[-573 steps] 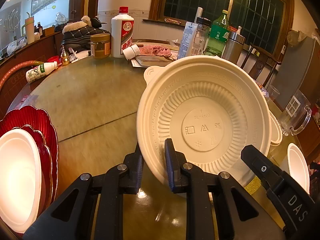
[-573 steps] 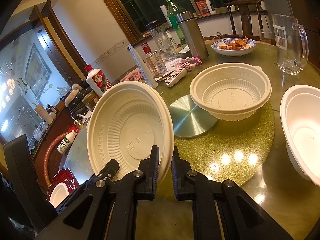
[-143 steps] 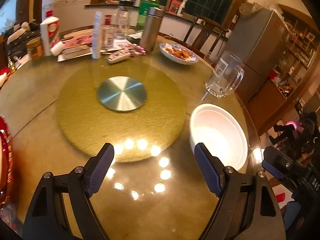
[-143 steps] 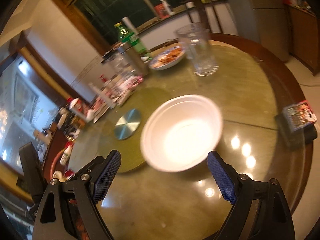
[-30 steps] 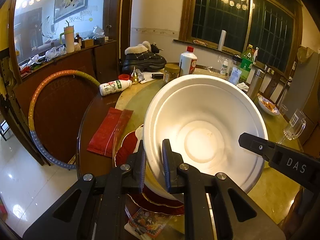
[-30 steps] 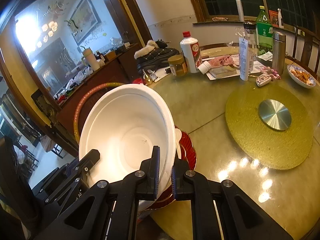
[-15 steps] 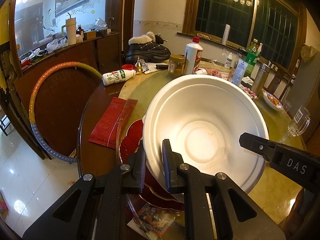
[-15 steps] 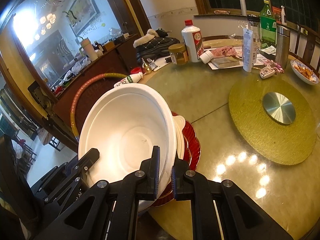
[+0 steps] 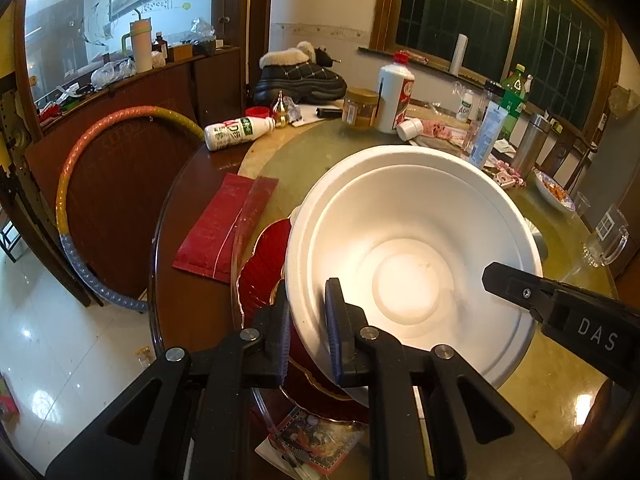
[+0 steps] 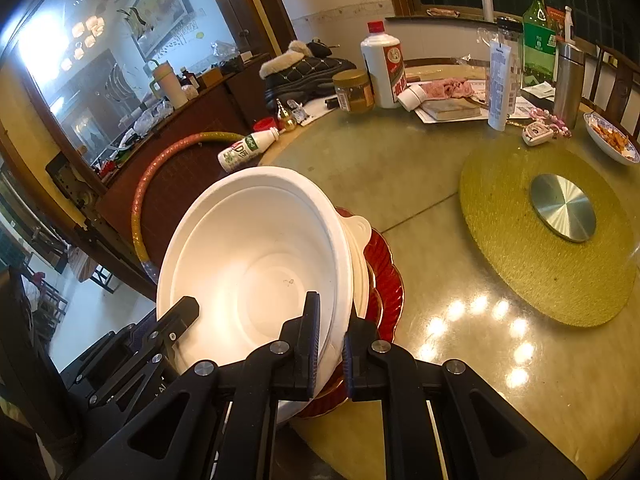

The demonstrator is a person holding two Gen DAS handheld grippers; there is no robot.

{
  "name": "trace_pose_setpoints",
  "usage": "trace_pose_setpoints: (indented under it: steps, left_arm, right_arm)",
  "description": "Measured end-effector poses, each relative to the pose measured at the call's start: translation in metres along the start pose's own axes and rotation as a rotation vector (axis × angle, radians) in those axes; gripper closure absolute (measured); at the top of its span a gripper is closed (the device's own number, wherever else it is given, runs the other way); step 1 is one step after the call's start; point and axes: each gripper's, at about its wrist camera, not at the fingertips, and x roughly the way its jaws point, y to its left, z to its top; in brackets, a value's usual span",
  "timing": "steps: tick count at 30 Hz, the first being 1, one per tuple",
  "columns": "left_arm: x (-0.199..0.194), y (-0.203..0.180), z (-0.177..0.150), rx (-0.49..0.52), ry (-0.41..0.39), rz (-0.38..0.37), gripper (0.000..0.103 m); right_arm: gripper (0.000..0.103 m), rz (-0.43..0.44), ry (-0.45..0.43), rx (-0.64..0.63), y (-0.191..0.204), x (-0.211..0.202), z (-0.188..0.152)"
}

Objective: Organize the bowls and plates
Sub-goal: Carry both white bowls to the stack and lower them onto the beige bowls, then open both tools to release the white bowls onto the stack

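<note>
Jaws of the left hand-held gripper (image 9: 307, 330) are pinched tight on the near-left rim of the white bowl (image 9: 416, 264), one blue pad inside the wall and one outside; the right hand-held gripper (image 10: 328, 342) clamps the same bowl (image 10: 256, 264) on its opposite rim in the same way, so the bowl hangs tilted between the two, its hollow facing the cameras; in the left wrist view the right hand-held gripper (image 9: 560, 308) reaches in from the right edge, its body marked DAS; the bowl sits over a stack at the counter's near edge, a cream lidded bowl with a small tab (image 10: 358, 248) directly under it and scalloped red plates (image 10: 386, 272) beneath that; whether the white bowl touches the cream one cannot be told; a printed card (image 9: 316, 436) lies under the plates' near side; a red packet (image 9: 224, 228) lies flat just left of the stack on the counter (image 10: 400, 176); farther across are a gold round mat with a steel disc (image 10: 564, 212), a white bottle lying on its side (image 10: 246, 150), an upright white bottle with a red cap (image 10: 382, 72), a jar (image 10: 354, 92), a green bottle (image 10: 540, 44) and a steel flask (image 10: 568, 80); a hoop (image 9: 80, 184) leans on the cabinet beside the counter.
</note>
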Motion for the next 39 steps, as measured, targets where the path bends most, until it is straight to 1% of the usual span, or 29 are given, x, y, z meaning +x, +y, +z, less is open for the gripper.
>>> trace_pose_setpoints:
  steps: [5, 9, 13, 14, 16, 17, 18, 19, 20, 22, 23, 24, 25, 26, 28, 30, 32, 33, 34, 35, 37, 38, 39]
  left_arm:
    - [0.004, -0.001, 0.0, -0.003, 0.013, 0.004, 0.089]
    - [0.012, -0.001, 0.002, -0.013, 0.04, 0.006, 0.088]
    - [0.016, 0.001, 0.003, -0.031, 0.049, 0.007, 0.087]
    - [0.016, 0.001, 0.004, -0.034, 0.049, 0.012, 0.087]
    - [0.014, 0.003, 0.005, -0.048, 0.041, 0.009, 0.086]
    - [0.012, 0.004, 0.006, -0.055, 0.034, 0.011, 0.085]
    - [0.01, 0.005, 0.006, -0.061, 0.027, 0.014, 0.08]
    - [0.006, 0.007, 0.007, -0.074, 0.012, 0.016, 0.073]
    - [0.001, 0.009, 0.008, -0.089, -0.01, 0.018, 0.068]
    - [-0.01, 0.012, 0.01, -0.106, -0.059, 0.034, 0.043]
    - [-0.018, 0.012, 0.01, -0.111, -0.096, 0.047, 0.038]
    - [-0.027, 0.012, 0.01, -0.11, -0.13, 0.059, 0.029]
    - [-0.032, 0.012, 0.009, -0.107, -0.151, 0.066, 0.023]
    - [-0.04, 0.011, 0.008, -0.099, -0.175, 0.075, 0.019]
    - [-0.049, 0.011, 0.005, -0.08, -0.179, 0.073, 0.017]
    - [-0.055, 0.01, -0.004, -0.043, -0.168, 0.067, 0.017]
    - [-0.057, 0.007, -0.013, -0.001, -0.159, 0.097, 0.012]
    - [-0.056, 0.004, -0.02, 0.027, -0.141, 0.118, 0.008]
    - [-0.055, 0.003, -0.024, 0.041, -0.13, 0.128, 0.003]
    - [-0.053, 0.001, -0.029, 0.053, -0.117, 0.132, 0.001]
    - [-0.052, -0.004, -0.036, 0.065, -0.097, 0.108, 0.001]
    - [-0.052, -0.006, -0.039, 0.065, -0.089, 0.096, 0.001]
    - [-0.05, -0.008, -0.041, 0.062, -0.078, 0.096, 0.001]
  right_arm:
    - [0.094, 0.002, 0.008, 0.012, -0.003, 0.005, 0.002]
    - [0.09, 0.006, 0.021, 0.019, -0.004, 0.01, 0.003]
    - [0.089, 0.009, 0.014, 0.025, -0.003, 0.01, 0.003]
    - [0.087, 0.019, 0.007, 0.025, -0.002, 0.009, 0.004]
    - [0.075, 0.041, -0.008, 0.034, -0.002, 0.006, 0.005]
    - [0.064, 0.054, -0.025, 0.039, -0.002, 0.003, 0.006]
    - [0.054, 0.048, -0.037, 0.039, -0.001, 0.001, 0.007]
    - [0.051, 0.035, -0.059, 0.032, 0.0, -0.003, 0.007]
    - [0.048, 0.025, -0.082, 0.02, 0.001, -0.007, 0.008]
    - [0.044, 0.03, -0.106, 0.012, 0.003, -0.015, 0.01]
    - [0.041, 0.045, -0.126, 0.01, 0.004, -0.023, 0.01]
    - [0.036, 0.056, -0.142, 0.003, 0.006, -0.029, 0.01]
    - [0.033, 0.062, -0.154, -0.007, 0.007, -0.034, 0.01]
    - [0.027, 0.07, -0.176, -0.031, 0.009, -0.044, 0.008]
    - [0.018, 0.079, -0.199, -0.078, 0.013, -0.059, 0.002]
    - [0.016, 0.092, -0.209, -0.129, 0.014, -0.073, -0.006]
    - [0.014, 0.086, -0.208, -0.154, 0.008, -0.082, -0.016]
    - [0.013, 0.081, -0.208, -0.158, 0.003, -0.086, -0.023]
    - [0.012, 0.077, -0.207, -0.158, -0.001, -0.087, -0.027]
    - [0.011, 0.064, -0.2, -0.163, -0.007, -0.088, -0.035]
    - [0.011, 0.039, -0.182, -0.188, -0.012, -0.087, -0.044]
    - [0.011, 0.014, -0.169, -0.214, -0.013, -0.086, -0.051]
    - [0.011, 0.001, -0.164, -0.229, -0.014, -0.085, -0.055]
